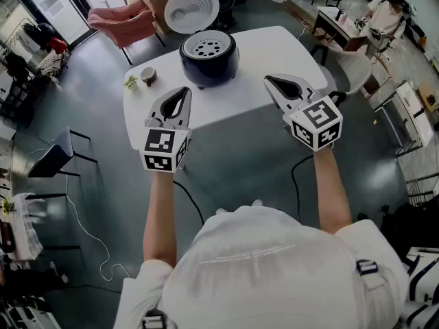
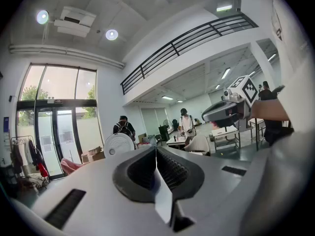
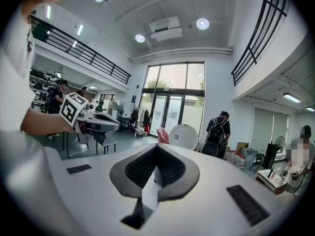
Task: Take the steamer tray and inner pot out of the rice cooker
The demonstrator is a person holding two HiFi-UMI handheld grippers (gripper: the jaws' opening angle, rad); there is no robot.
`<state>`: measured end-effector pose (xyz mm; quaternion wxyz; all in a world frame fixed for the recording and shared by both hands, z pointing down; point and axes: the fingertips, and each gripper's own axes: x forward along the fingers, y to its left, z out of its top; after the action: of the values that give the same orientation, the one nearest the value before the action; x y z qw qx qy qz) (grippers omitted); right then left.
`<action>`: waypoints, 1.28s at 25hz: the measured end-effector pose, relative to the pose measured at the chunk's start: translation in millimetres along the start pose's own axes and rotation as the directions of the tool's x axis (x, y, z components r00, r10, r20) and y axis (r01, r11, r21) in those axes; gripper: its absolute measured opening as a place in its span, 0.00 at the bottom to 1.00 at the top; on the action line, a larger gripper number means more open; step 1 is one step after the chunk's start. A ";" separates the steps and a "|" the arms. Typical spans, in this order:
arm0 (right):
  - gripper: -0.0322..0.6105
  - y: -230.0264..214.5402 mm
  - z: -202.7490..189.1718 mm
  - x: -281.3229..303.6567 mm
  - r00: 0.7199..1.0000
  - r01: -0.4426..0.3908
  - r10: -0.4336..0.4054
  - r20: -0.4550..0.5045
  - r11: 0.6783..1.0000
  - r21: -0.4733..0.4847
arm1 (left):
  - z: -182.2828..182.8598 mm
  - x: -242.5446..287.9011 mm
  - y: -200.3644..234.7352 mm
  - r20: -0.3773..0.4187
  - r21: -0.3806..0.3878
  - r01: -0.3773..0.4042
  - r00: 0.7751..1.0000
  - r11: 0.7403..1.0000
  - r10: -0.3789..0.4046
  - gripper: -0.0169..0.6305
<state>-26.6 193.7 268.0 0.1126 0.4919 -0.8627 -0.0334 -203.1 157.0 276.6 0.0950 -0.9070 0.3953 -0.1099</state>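
While the rice cooker [image 1: 209,64] stands lid-up at top centre, the left gripper [image 1: 181,98] and right gripper [image 1: 274,84] hover below. Both are fully closed and empty.

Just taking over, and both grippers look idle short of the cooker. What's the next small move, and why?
Probably open the left gripper and ease it toward the steamer tray. The rice cooker has its lid open, the tray exposed on top; this gripper and the right gripper are shut and empty, the left looking nearer.
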 end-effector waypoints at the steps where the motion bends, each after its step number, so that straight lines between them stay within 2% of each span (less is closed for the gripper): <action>1: 0.08 -0.8 -0.2 -0.9 1.000 -0.003 0.003 -0.001 1.000 -0.001 | 0.0 0.1 0.3 -0.001 -0.003 -0.003 1.000 1.000 0.003 0.05; 14: 0.08 -19.1 -2.3 -10.3 1.000 -0.016 0.015 0.005 1.000 0.021 | 2.0 7.8 -4.1 -0.027 -0.018 -0.023 0.999 1.000 0.023 0.05; 21: 0.08 -44.5 -6.1 -29.7 0.996 -0.031 0.018 0.087 0.989 0.146 | 1.5 19.5 -21.8 -0.056 -0.011 -0.027 0.998 1.000 0.027 0.05; 29: 0.09 -62.5 -28.5 -33.2 0.996 -0.083 0.078 0.042 0.986 0.147 | 3.2 27.4 -38.7 -0.065 -0.026 -0.075 0.995 0.997 0.073 0.05; 30: 0.14 -63.6 -29.7 -32.6 0.996 -0.091 0.086 0.037 0.985 0.147 | 3.2 27.2 -38.4 -0.060 -0.034 -0.089 0.994 0.995 0.087 0.05; 31: 0.26 -64.8 -30.4 -31.6 0.995 -0.098 0.094 0.031 0.985 0.145 | 3.6 27.1 -37.9 -0.056 -0.044 -0.103 0.993 0.994 0.100 0.06; 32: 0.30 -66.7 -30.8 -30.7 0.995 -0.103 0.100 0.026 0.985 0.140 | 4.5 27.8 -37.8 -0.052 -0.054 -0.114 0.992 0.992 0.111 0.06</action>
<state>51.6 187.4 281.7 0.0707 0.4537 -0.8879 0.0288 -157.1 162.2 285.5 0.0655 -0.8826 0.4511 -0.1154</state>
